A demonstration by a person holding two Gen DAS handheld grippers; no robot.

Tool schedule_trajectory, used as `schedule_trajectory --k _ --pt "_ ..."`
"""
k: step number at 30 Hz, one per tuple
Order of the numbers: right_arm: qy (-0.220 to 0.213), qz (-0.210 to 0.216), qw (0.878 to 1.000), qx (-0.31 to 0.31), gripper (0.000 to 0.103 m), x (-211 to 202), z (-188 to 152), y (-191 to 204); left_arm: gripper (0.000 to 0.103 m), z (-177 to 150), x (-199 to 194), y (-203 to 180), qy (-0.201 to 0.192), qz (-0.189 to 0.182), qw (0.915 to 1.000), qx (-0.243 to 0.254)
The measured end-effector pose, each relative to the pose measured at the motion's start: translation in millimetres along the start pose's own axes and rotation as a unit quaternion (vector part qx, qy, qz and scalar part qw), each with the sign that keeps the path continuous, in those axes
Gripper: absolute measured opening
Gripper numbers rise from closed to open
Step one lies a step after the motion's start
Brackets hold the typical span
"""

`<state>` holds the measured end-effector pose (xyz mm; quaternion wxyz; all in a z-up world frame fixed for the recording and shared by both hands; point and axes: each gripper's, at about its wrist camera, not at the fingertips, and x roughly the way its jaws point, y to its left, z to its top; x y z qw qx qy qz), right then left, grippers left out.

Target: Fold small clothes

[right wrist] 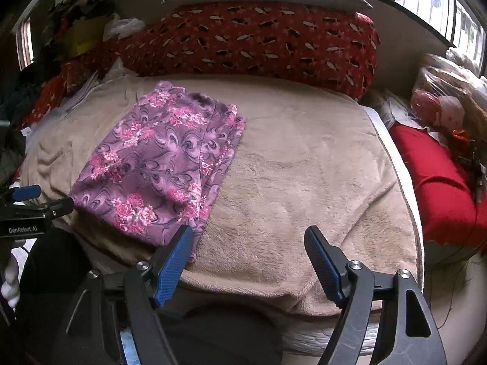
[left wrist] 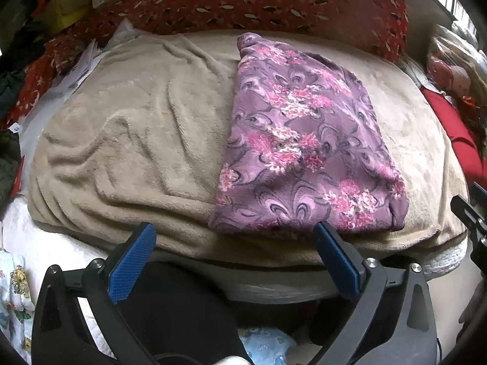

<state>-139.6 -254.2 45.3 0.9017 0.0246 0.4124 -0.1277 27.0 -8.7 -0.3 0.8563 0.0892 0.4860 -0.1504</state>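
- Purple floral garment point(left wrist: 304, 140) folded into a rough rectangle, flat on beige fleece blanket point(left wrist: 137, 127), near front edge of bed
- Risk: plush fleece probably grabs along with garment if fingers dig in; stacked right-hand layers likely to slide apart on a one-sided lift
- Left gripper point(left wrist: 234, 237) wide open, empty, just short of garment's near hem
- Right gripper point(right wrist: 248, 240) wide open, empty, left fingertip at near right corner, contact unclear

My black claw point(right wrist: 248, 255) has blue ribbed pads point(right wrist: 170, 269). Before me lie a purple swirl-patterned cloth with pink flowers point(right wrist: 152, 164), a plain beige fleece blanket point(right wrist: 304, 182), and a dark red leaf-print pillow point(right wrist: 258, 39).
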Motion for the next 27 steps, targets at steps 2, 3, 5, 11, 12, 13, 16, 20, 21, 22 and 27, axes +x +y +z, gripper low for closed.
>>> schedule_trajectory --k 2,3,5,11,12,13,16,20,21,22,27 --pt "0.001 0.002 1.000 0.003 0.078 1 0 -1 0.103 0 0 -2 0.002 -0.003 1.0000 0.003" --pt "0.002 0.002 1.000 0.004 0.079 1 0 -2 0.103 -1 1 -3 0.004 -0.006 1.0000 0.005" --pt "0.003 0.004 1.000 0.006 0.079 2 1 -4 0.103 -1 1 -4 0.005 -0.007 0.9999 0.007" --pt "0.007 0.007 1.000 0.008 0.079 4 1 -6 0.103 -3 2 -6 0.013 -0.012 0.9997 0.017" --pt "0.008 0.007 1.000 0.008 0.079 4 1 -6 0.103 -4 1 -7 0.013 -0.017 0.9996 0.018" --pt "0.008 0.007 1.000 0.007 0.079 5 2 -5 0.103 -3 1 -6 0.013 -0.020 0.9995 0.019" --pt "0.010 0.007 1.000 0.007 0.079 6 1 -3 0.103 -3 -4 -9 0.009 -0.029 0.9992 0.025" --pt "0.011 0.007 1.000 0.007 0.079 6 2 -2 0.103 -1 -12 -15 -0.006 -0.041 0.9986 0.032" --pt "0.012 0.007 1.000 0.007 0.079 7 2 -3 0.103 -1 -13 -16 -0.007 -0.043 0.9985 0.035" --pt "0.013 0.008 1.000 0.007 0.079 7 2 -2 0.103 -1 -14 -18 -0.008 -0.043 0.9984 0.036" --pt "0.016 0.005 1.000 0.004 0.079 7 0 2 0.103 -2 -14 -21 -0.010 -0.032 0.9985 0.042"
